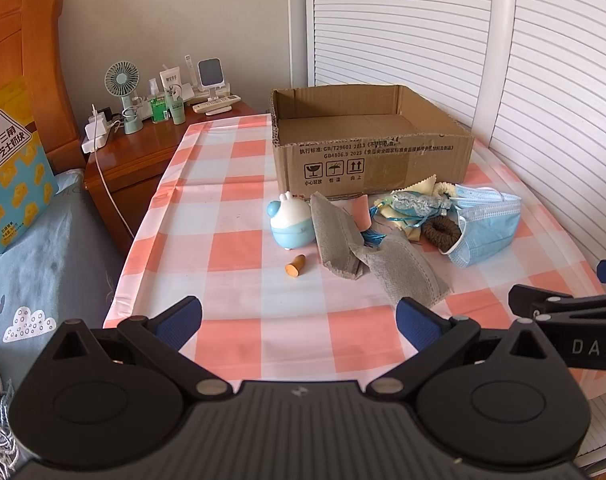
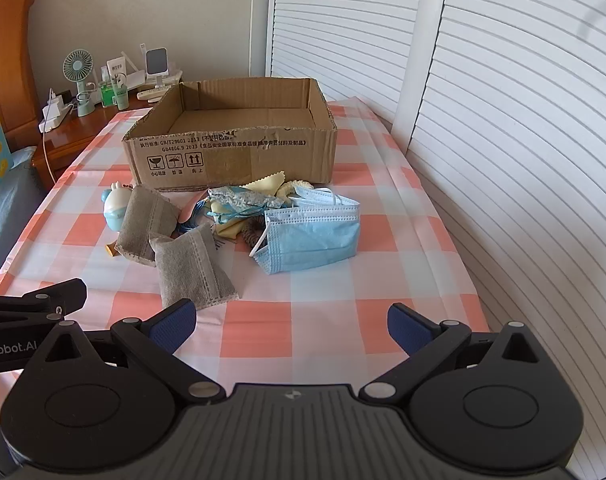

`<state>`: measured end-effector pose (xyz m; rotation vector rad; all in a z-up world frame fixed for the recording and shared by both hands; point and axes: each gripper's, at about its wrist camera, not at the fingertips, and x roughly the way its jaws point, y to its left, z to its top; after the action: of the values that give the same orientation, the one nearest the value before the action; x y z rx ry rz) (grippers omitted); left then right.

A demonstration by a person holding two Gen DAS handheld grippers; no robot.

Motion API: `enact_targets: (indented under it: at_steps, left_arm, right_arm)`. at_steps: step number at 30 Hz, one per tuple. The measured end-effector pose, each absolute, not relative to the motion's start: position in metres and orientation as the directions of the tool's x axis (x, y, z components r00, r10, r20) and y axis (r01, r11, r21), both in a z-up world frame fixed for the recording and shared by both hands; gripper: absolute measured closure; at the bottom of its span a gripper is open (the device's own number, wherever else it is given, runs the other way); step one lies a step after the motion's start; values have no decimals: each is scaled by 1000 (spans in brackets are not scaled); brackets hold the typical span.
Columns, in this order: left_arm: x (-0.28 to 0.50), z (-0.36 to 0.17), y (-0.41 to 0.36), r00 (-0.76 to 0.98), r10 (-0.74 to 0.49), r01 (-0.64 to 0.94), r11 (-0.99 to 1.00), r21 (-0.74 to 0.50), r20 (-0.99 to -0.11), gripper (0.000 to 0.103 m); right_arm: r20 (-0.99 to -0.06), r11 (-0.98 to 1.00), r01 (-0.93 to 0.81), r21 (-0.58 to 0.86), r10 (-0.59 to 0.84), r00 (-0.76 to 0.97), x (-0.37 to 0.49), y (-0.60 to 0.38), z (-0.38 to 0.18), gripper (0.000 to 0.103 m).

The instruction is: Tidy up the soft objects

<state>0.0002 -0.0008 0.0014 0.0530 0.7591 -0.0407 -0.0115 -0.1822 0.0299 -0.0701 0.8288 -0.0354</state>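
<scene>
The jaws of the left gripper (image 1: 299, 322) are spread wide with nothing between them, and the jaws of the right gripper (image 2: 291, 326) are likewise held fully apart and empty; both are poised above the near edge of the counter (image 1: 231, 216), which is covered by a pink-and-white checked cloth. Just beyond the jaws, two grey fabric pouches (image 1: 379, 256) are seen lying crumpled, one partly over the other. To their right a pile of blue face masks (image 2: 315, 232) is found, touching a brown hair tie (image 1: 443, 234), a yellow cloth (image 2: 271, 182) and a tangle of teal ribbon (image 1: 415, 206). At the left of the heap a blue-and-white round toy (image 1: 289, 220) is set upright, with a small orange piece (image 1: 297, 266) lying apart in front of it. Behind everything an open cardboard box (image 1: 367, 152) is placed, its inside bare. A wooden nightstand (image 1: 143, 148) carrying a small fan (image 1: 123, 80) is seen further left
</scene>
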Motion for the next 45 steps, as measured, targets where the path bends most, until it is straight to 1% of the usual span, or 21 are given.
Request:
enact_targets:
  at_steps: [45]
  left_arm:
    - [0, 3, 0, 728, -18, 56, 998, 33, -686, 1]
  right_arm:
    - [-730, 997, 4, -73, -56, 681, -13, -183, 34, 0]
